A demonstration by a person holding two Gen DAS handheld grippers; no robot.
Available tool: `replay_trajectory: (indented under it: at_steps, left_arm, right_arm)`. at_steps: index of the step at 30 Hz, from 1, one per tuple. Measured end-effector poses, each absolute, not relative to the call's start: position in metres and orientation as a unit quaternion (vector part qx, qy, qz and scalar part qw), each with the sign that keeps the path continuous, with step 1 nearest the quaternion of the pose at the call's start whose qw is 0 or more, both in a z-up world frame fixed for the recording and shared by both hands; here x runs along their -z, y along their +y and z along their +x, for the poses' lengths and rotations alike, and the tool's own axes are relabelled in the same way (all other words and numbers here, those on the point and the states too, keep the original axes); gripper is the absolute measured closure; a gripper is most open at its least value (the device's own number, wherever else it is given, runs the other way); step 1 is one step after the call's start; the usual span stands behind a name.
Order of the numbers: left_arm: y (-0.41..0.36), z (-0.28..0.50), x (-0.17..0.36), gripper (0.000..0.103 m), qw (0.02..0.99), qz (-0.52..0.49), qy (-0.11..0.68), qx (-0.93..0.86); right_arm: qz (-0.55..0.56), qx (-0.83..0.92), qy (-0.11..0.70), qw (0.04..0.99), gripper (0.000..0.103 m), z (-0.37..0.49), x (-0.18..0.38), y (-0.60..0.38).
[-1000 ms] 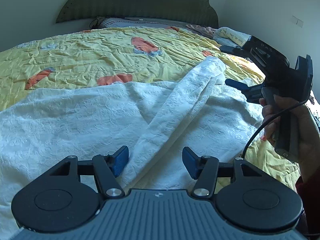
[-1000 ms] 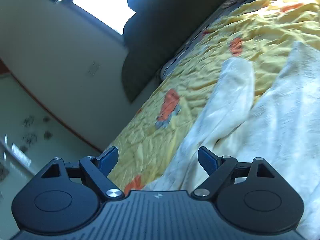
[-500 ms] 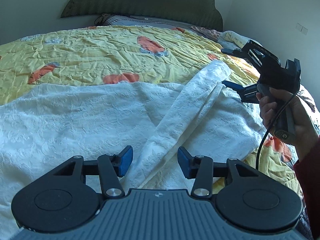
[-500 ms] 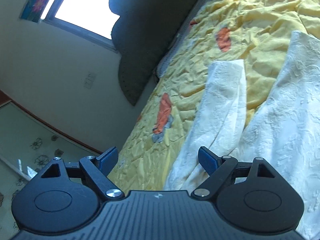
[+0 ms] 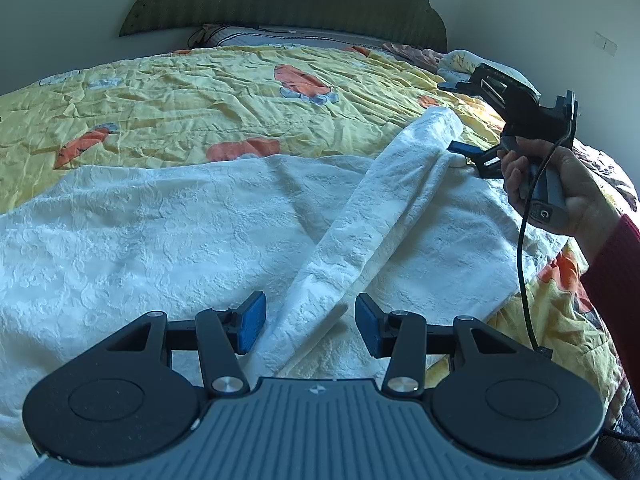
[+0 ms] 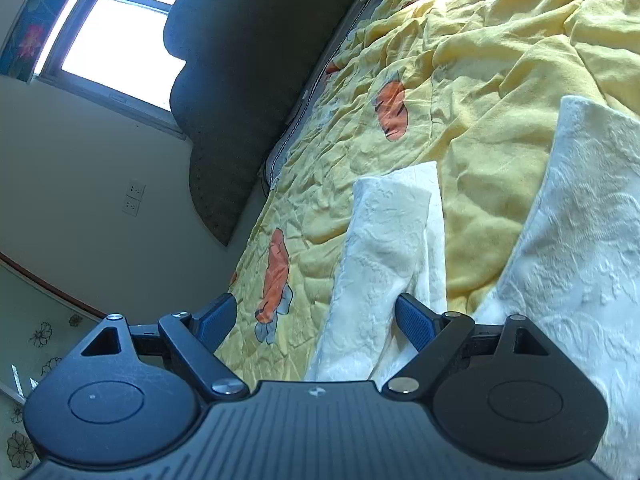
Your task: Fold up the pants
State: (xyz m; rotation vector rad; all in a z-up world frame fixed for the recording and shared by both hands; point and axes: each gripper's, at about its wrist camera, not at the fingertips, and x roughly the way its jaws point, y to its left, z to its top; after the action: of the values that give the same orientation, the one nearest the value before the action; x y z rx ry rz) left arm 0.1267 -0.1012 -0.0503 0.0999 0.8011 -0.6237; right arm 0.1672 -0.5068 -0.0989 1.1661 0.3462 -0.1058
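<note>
White textured cotton pants (image 5: 168, 240) lie spread across a crumpled yellow bedsheet printed with orange carrots (image 5: 192, 92), filling the near and left part of the bed; one pant leg, folded into a long narrow strip (image 5: 372, 216), runs from the near centre away toward the far right; the left gripper (image 5: 306, 322), black with blue pads, sits at the near end of that strip, its jaws about halfway apart and recently narrowed, with the strip lying between them; the left pad (image 5: 252, 322) is right at the cloth's edge and the right pad has a small gap, so nothing is pinched; the right gripper (image 5: 460, 120), held in a person's hand (image 5: 560, 184) with a dark red sleeve (image 5: 616, 264), is at the far right by the cuff end of the strip; in its own view its jaws (image 6: 316, 320) stand wide open, with the cuff end (image 6: 384, 256) lying between them, not clamped; a dark green padded headboard (image 5: 280, 4) stands against the far wall; a bright window (image 6: 104, 28) shows beside it.
</note>
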Motion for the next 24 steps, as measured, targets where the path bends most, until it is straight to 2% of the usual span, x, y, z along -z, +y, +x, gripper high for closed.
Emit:
replay_trajectory:
  at_steps: [7, 11, 12, 14, 15, 19, 24]
  left_arm:
    - [-0.102, 0.128, 0.053, 0.05, 0.873, 0.051, 0.381, 0.3]
    - [-0.104, 0.128, 0.051, 0.05, 0.874, 0.05, 0.38, 0.299]
    - [-0.104, 0.128, 0.05, 0.05, 0.873, 0.05, 0.38, 0.301]
    - [-0.107, 0.127, 0.048, 0.049, 0.873, 0.052, 0.378, 0.305]
    - [-0.109, 0.127, 0.047, 0.047, 0.874, 0.057, 0.373, 0.306]
    - [-0.125, 0.117, 0.045, 0.044, 0.884, 0.12, 0.332, 0.305]
    - [-0.136, 0.112, 0.048, 0.044, 0.896, 0.161, 0.291, 0.295]
  right_arm:
    - [0.56, 0.01, 0.187, 0.807, 0.015, 0.172, 0.098, -0.497]
    - [0.532, 0.022, 0.164, 0.83, 0.019, 0.181, 0.093, -0.506]
    - [0.527, 0.023, 0.164, 0.834, 0.026, 0.186, 0.093, -0.51]
    - [0.519, 0.043, 0.197, 0.831, 0.085, 0.199, 0.097, -0.515]
    - [0.521, 0.045, 0.206, 0.827, 0.093, 0.202, 0.101, -0.516]
    - [0.514, 0.036, 0.192, 0.835, 0.098, 0.192, 0.1, -0.515]
    - [0.507, 0.005, 0.136, 0.851, 0.098, 0.165, 0.062, -0.514]
